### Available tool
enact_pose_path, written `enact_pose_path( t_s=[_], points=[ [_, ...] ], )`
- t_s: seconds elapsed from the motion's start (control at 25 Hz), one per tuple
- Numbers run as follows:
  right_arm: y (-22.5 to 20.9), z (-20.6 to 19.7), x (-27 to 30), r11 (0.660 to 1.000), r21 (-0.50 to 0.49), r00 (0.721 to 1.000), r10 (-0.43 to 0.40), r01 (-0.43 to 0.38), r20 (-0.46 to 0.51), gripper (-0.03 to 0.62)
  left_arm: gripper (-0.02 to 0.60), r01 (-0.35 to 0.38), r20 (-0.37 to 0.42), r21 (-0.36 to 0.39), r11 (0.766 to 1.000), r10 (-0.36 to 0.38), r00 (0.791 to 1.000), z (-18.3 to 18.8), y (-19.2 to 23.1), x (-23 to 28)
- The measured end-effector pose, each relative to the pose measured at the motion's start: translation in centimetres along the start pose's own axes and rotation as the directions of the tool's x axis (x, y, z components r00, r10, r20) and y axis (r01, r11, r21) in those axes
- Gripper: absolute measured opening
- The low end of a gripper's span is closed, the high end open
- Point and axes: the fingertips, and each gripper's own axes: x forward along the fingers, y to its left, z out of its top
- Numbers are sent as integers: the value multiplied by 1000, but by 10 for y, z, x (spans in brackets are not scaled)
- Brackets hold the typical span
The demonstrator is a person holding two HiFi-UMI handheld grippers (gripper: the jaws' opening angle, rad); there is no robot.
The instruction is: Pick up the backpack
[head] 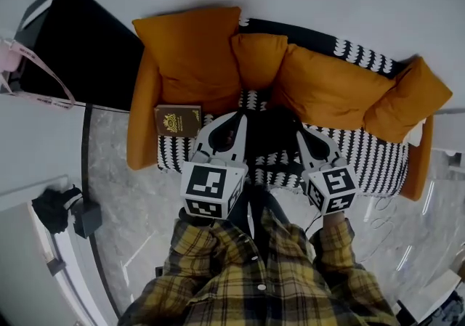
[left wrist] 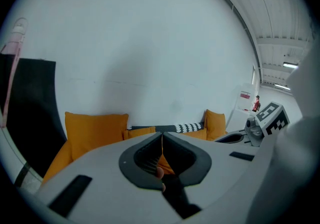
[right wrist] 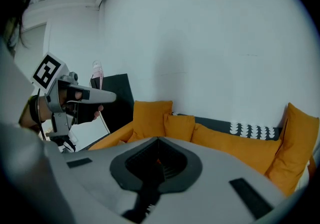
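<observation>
In the head view a dark backpack point(head: 272, 132) lies on the sofa seat, mostly hidden behind the two grippers. My left gripper point(head: 241, 117) hangs at its left side and my right gripper point(head: 299, 133) at its right side, both pointing toward the sofa and slanting downward. In the left gripper view the jaws point(left wrist: 162, 134) meet at the tips with nothing between them. The right gripper point(right wrist: 158, 139) is shut the same way. Dark material shows through the slot behind each pair of jaws. Whether either gripper touches the backpack I cannot tell.
The sofa point(head: 139, 117) has several orange cushions point(head: 196, 56) and a black-and-white patterned throw point(head: 370, 150). A brown book point(head: 177, 120) lies on the seat at left. A black box point(head: 80, 41) stands left of the sofa. The person's plaid sleeves point(head: 218, 274) fill the bottom.
</observation>
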Motion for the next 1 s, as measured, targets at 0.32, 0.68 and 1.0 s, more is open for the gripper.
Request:
enact_pose_path(
  t_s=[0.32, 0.68, 1.0],
  points=[
    [-7, -45, 35, 999, -40, 996, 1, -5, -87, 17, 23, -18, -73, -57, 998, 14, 997, -57, 19, 27],
    [-28, -95, 77, 999, -31, 987, -15, 10, -161, 17, 23, -63, -165, -102, 993, 46, 985, -125, 48, 52],
    [-35, -123, 120, 998, -57, 983, 21, -32, -185, 17, 23, -112, -271, -182, 977, 59, 961, -197, 68, 71]
  ],
)
